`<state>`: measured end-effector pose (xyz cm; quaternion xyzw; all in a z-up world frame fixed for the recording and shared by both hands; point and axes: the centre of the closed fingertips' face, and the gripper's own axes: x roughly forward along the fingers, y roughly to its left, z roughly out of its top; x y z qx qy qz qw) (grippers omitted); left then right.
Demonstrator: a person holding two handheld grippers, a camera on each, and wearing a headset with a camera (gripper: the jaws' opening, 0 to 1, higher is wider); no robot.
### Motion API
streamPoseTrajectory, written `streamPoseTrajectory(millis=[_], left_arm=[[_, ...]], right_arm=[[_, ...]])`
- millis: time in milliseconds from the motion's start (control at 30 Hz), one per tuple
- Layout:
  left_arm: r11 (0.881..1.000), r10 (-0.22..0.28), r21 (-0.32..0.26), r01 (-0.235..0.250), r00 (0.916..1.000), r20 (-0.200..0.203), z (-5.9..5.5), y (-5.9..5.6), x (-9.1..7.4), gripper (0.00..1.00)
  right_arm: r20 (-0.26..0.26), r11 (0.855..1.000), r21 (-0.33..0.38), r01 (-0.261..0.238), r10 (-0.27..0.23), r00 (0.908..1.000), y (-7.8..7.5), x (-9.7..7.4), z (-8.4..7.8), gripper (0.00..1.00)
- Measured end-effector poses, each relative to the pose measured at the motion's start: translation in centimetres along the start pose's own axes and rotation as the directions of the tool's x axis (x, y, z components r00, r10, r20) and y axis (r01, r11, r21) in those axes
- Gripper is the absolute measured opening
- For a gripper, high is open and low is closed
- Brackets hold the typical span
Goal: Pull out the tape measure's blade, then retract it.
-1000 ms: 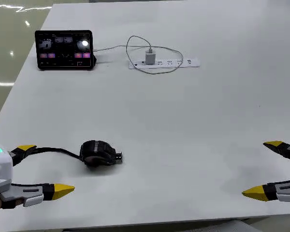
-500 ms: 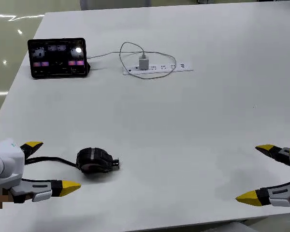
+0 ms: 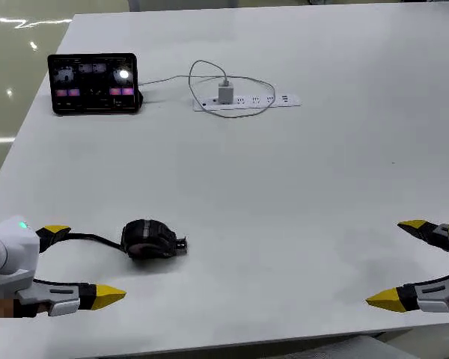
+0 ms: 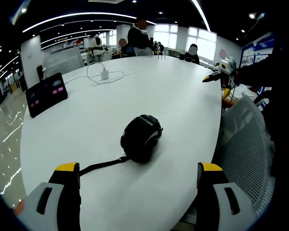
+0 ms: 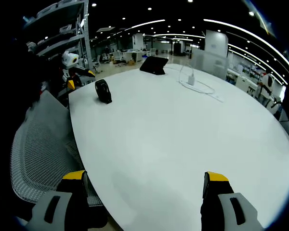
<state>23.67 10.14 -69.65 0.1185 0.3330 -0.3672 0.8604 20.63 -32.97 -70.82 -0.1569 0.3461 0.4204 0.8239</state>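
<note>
A black tape measure [image 3: 151,238] lies on the white table [image 3: 284,187] at the front left, its black wrist strap [image 3: 90,238] trailing left. My left gripper [image 3: 81,263] stands open just left of it, with the strap running between its yellow-tipped fingers. In the left gripper view the tape measure [image 4: 141,136] lies a little ahead of my open left gripper [image 4: 138,169]. My right gripper [image 3: 396,262] is open at the table's front right edge, far from the tape measure [image 5: 103,91], with nothing between its fingers [image 5: 214,179].
A tablet [image 3: 94,82] with a lit screen stands at the back left. Its cable loops to a charger in a white power strip [image 3: 247,100] at the back middle. A mesh chair [image 5: 41,154] sits at the table's near edge. People stand in the far background.
The headset camera shifted a little. My left gripper has drawn slightly back to the left from the tape measure. The tape measure and my right gripper stay about where they were.
</note>
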Motion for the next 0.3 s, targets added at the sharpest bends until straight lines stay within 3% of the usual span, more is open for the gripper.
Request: streamPoseTrajectory(millis=[300], left_arm=[[1.0,0.0,0.004,0.0,1.0,-0.006,-0.31,0.09,-0.03,0.99]], right_arm=[[0.001,1.0,0.008,0.0,0.0,1.0,0.17,0.17,-0.07,0.99]])
